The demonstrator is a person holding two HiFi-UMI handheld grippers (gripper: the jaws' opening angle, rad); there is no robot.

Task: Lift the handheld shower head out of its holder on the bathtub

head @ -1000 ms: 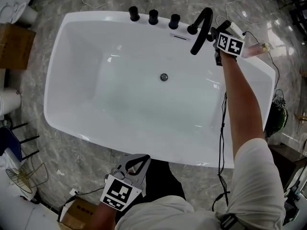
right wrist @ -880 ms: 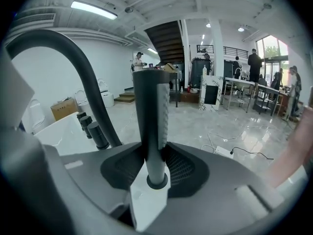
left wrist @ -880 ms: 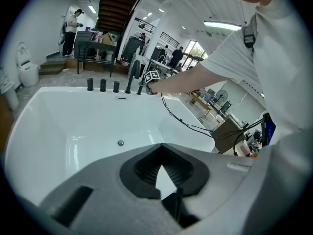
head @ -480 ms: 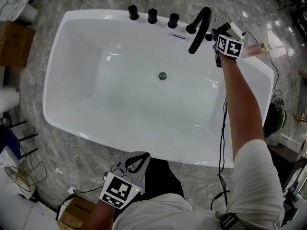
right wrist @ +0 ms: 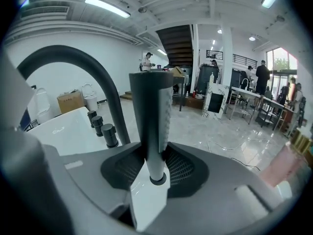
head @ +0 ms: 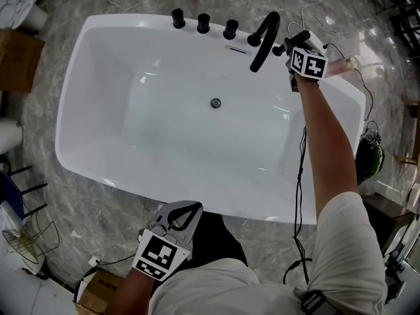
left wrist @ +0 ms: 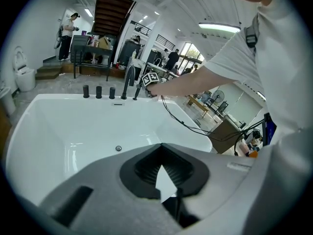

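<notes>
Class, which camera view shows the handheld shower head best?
The right gripper view: the shower head stands upright, large and close, clamped in the right gripper. The head view mostly hides it behind that gripper; the left gripper view shows it tiny and far.

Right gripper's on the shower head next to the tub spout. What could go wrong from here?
1. The right gripper, its jaws just closed, pinches the black cylindrical handheld shower head near its lower end, most of its length above the jaws; the smooth round body could tilt or slip.
2. The black curved spout stands close beside it; a sideways swing may knock it.
</notes>
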